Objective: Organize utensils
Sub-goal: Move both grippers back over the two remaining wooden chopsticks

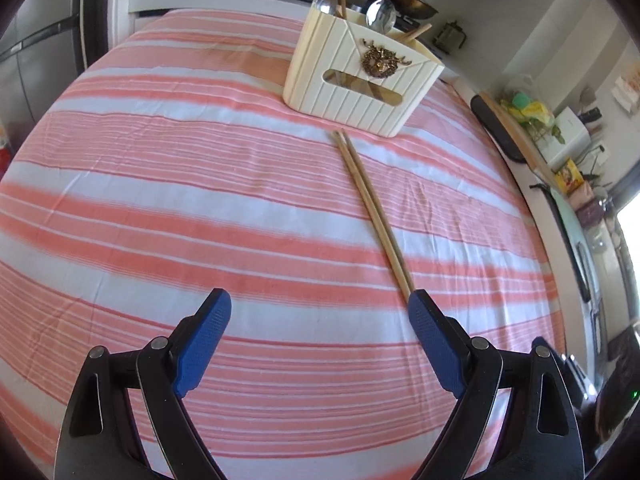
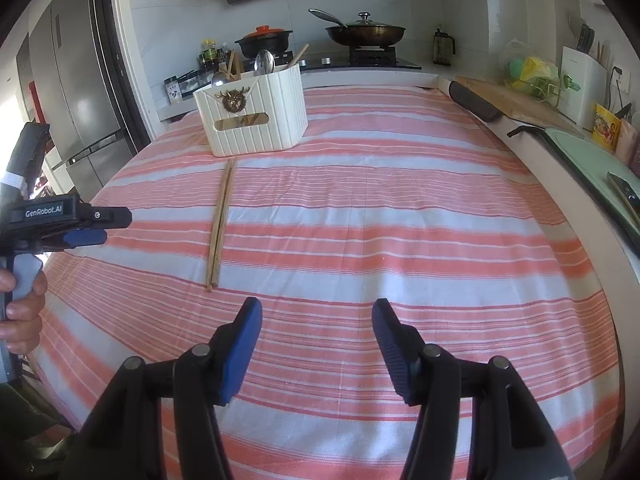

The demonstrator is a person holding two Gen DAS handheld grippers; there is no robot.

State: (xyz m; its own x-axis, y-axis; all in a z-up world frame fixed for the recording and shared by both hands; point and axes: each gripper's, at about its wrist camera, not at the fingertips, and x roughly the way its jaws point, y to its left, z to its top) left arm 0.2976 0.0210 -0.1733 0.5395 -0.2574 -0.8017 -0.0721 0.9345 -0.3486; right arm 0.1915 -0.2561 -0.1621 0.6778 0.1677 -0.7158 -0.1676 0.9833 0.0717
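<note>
1. Chopsticks (image 1: 372, 210), a wooden pair, lie side by side on the striped cloth of the tabletop (image 1: 160, 200), pointing from the middle of the cloth toward the far edge, their far tips just short of the cream utensil caddy (image 1: 360, 80).
2. The caddy stands near the far edge and already holds spoons (image 1: 382, 14) and more chopsticks; this pair looks to be the last loose item.
3. My left gripper (image 1: 320, 308) hovers over the near end of the pair with jaws wide and nothing between them; the near tips run out of sight behind the right-hand pad.
4. My right gripper (image 2: 316, 316) hangs over bare cloth nearer the front edge, jaws about half apart and empty, the chopsticks off to its left.
5. I judge the sticks light, stiff and thin, smooth enough to roll or scissor apart. Pinching both together near mid-length, pads across the sticks, should keep them level; the soft cloth may bunch under the pads.
6. The only legible writing is "GenRobot.AI" on the left gripper's housing, seen from the right wrist camera. A gilt stag-head emblem (image 2: 233, 100) decorates the caddy's front; jar labels by the stove are too small to read.
</note>
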